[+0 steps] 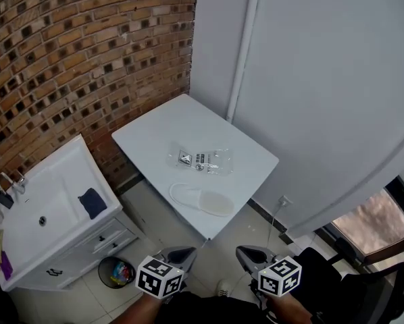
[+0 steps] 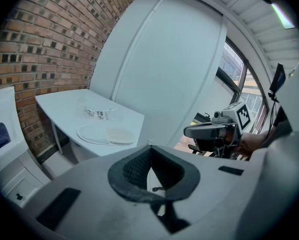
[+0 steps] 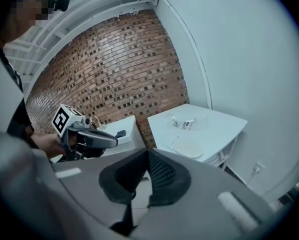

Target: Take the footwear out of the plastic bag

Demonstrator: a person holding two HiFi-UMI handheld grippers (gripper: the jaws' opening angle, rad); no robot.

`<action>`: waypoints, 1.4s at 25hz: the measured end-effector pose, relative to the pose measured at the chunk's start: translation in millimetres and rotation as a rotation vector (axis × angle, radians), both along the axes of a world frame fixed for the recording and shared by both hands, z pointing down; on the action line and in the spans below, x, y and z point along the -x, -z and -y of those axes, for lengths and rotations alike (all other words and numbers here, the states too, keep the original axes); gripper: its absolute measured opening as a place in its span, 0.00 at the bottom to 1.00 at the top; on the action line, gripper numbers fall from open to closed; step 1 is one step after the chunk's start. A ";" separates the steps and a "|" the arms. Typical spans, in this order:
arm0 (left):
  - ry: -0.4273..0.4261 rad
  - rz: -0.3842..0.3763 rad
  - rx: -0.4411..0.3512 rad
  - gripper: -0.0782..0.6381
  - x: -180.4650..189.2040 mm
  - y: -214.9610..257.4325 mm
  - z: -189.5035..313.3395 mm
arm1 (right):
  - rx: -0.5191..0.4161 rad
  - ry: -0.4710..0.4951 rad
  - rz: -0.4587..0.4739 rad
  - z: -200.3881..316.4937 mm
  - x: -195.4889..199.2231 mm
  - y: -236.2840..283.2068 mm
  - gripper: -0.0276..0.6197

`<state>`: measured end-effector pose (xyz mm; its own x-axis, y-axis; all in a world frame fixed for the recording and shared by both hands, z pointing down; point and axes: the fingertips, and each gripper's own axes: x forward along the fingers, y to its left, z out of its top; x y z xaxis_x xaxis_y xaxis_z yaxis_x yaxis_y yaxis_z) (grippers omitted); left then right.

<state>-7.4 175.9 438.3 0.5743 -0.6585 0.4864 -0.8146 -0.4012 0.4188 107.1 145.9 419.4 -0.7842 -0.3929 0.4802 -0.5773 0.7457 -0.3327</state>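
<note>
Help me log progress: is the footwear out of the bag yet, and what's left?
Looks done: the flat white slipper with a beige sole lies bare on the white square table, beside the clear plastic bag, which looks flat and empty. In hand: nothing; the left gripper and right gripper hang short of the table, jaws shut. Left: apparently nothing.

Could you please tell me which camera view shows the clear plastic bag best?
The head view: it looks down on the plastic bag, lying flat on the white table with its label visible. Both gripper views show it only small and far off, at a shallow angle.
</note>
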 end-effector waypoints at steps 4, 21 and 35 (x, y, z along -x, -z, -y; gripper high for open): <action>0.015 0.014 0.006 0.12 -4.9 1.8 -5.0 | -0.005 0.028 0.011 0.8 -1.4 2.8 0.04; 0.044 0.058 0.002 0.12 -2.9 6.9 -3.4 | -0.029 0.001 0.045 14.9 -22.1 9.4 0.04; 0.036 0.052 0.001 0.12 -7.4 5.8 4.9 | -0.007 -0.001 0.053 11.0 -22.7 1.8 0.04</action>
